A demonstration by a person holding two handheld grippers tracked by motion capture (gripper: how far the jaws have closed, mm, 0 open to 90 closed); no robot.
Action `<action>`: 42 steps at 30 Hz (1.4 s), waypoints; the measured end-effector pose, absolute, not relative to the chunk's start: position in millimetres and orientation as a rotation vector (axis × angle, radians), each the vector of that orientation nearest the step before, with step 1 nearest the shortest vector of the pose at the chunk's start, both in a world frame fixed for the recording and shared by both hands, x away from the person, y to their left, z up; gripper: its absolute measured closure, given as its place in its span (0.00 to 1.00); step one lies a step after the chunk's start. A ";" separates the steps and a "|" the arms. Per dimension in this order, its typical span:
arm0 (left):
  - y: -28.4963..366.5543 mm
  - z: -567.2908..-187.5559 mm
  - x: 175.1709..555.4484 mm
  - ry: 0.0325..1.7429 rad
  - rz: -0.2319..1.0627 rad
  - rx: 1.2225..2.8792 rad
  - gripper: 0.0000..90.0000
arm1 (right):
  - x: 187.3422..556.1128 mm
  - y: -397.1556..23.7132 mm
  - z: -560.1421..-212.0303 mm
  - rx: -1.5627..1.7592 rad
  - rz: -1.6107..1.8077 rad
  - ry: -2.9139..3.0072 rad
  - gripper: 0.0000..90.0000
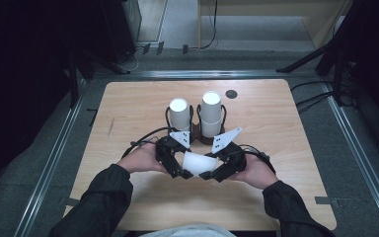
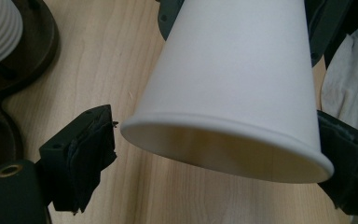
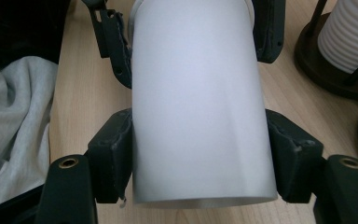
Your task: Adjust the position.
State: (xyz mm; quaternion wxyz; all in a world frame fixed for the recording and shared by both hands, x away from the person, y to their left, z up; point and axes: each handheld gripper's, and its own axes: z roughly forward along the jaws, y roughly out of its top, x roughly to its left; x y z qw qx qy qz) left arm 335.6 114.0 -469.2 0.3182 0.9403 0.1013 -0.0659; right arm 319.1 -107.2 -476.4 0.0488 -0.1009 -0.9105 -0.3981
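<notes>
A white paper cup (image 1: 197,162) lies sideways between the two grippers above the wooden table (image 1: 276,128), its long axis running from one gripper to the other. Its open mouth faces the left gripper (image 2: 223,154); its closed base end sits toward the right gripper (image 3: 200,154). The right jaws pinch the cup on both sides. The left jaws flank the rim: one pad stands apart, and the other's contact is unclear.
</notes>
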 end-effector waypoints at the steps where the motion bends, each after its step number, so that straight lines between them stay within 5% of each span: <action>1: 114.7 -468.4 335.5 0.273 -0.165 2.456 0.10 | 319.5 -108.6 -475.1 -0.314 -1.226 -2.768 0.36; 21: 129.7 -455.2 332.6 0.349 -0.196 2.209 0.10 | 323.3 -127.5 -454.0 -0.364 -1.456 -2.637 0.36; 30: 136.8 -450.2 329.2 0.374 -0.236 2.093 0.19 | 323.3 -120.5 -455.9 -0.343 -1.448 -2.588 0.36; 39: 140.7 -447.8 328.6 0.356 -0.246 2.102 0.26 | 323.4 -119.3 -455.6 -0.319 -1.448 -2.579 0.35; 42: 142.2 -445.4 329.0 0.355 -0.208 2.146 0.26 | 323.0 -118.8 -456.3 -0.347 -1.434 -2.606 0.27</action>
